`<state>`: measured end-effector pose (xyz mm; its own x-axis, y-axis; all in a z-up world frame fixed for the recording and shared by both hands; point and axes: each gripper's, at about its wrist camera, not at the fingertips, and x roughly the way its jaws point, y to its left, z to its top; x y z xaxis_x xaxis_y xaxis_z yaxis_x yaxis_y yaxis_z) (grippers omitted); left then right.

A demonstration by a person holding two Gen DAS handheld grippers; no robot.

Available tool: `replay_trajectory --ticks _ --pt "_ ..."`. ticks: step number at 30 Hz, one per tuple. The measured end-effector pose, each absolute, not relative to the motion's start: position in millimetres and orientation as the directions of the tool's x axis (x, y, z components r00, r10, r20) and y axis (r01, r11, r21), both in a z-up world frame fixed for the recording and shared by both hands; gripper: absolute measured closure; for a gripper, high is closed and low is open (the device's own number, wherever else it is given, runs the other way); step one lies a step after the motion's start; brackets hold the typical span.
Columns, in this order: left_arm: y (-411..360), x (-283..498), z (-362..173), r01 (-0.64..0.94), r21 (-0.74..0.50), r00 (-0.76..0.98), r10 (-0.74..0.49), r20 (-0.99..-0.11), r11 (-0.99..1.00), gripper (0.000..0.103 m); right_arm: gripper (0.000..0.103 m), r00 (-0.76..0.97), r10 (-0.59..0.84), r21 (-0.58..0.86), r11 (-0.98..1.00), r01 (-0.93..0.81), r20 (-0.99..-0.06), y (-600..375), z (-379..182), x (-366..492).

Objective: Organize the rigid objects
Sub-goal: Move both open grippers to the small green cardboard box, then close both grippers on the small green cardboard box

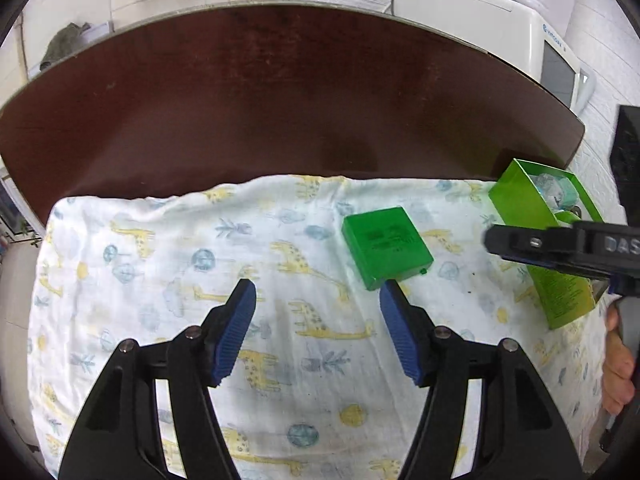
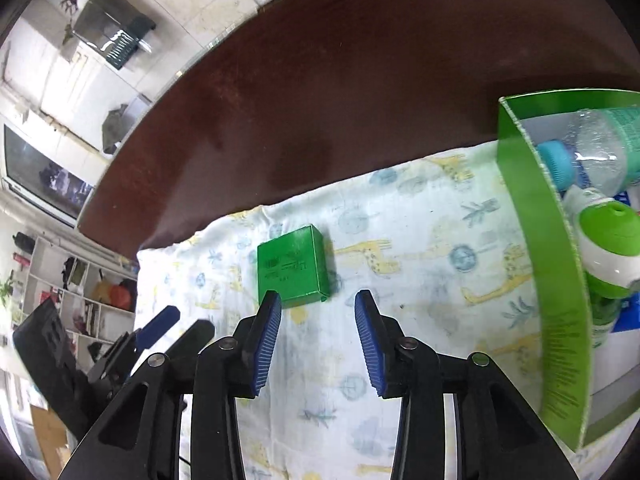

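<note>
- Currently, the small green box (image 2: pixel 293 266) lies flat and closed on the giraffe-print cloth (image 2: pixel 400 280), left of the open green carton (image 2: pixel 532 240); judged still to be stowed.
- Already inside the carton: bottles (image 2: pixel 604 144).
- Left tongs (image 1: pixel 318 308) and right tongs (image 2: pixel 318 320): both released, nothing between them, near the box.
- Beyond the cloth: bare brown counter (image 2: pixel 360 80).

green box (image 1: pixel 386 247), giraffe-print cloth (image 1: pixel 160 280), blue-padded tongs (image 1: pixel 318 294)

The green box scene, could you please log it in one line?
left gripper: open, empty | right gripper: open, empty | small green box: on cloth | green bin: holds bottles
</note>
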<state>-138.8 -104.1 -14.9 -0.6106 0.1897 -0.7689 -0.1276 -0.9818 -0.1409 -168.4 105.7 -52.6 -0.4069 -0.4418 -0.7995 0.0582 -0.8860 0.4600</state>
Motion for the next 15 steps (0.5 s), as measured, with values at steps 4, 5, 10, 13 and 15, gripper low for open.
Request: replay_trajectory --ticks 4,5,10,13,15 --pt "-90.7 -146.0 -24.0 -0.191 -0.161 -0.586 0.244 -0.772 -0.968 0.040 0.063 -0.382 -0.424 0.445 -0.895 0.039 -0.821 91.9 -63.4 -181.3" --pt "-86.7 -148.8 -26.8 -0.203 -0.165 -0.580 0.254 -0.774 -0.965 0.040 0.063 -0.379 -0.423 0.443 -0.896 0.038 -0.823 91.2 -64.7 -185.1" --pt "-67.7 -158.2 -38.2 -0.273 -0.172 -0.546 0.299 -0.782 -0.947 0.040 0.063 -0.361 -0.431 0.449 -0.893 0.036 -0.827 83.5 -73.6 -199.8" --pt "-58.8 -164.2 -46.2 -0.294 -0.160 -0.524 0.299 -0.798 -0.942 0.040 0.063 -0.350 -0.440 0.458 -0.888 0.034 -0.827 81.0 -79.1 -208.2" --pt "-55.8 -170.8 -50.6 -0.294 -0.164 -0.515 0.300 -0.803 -0.942 0.041 0.063 -0.344 -0.449 0.465 -0.884 0.037 -0.825 78.4 -82.3 -212.4"
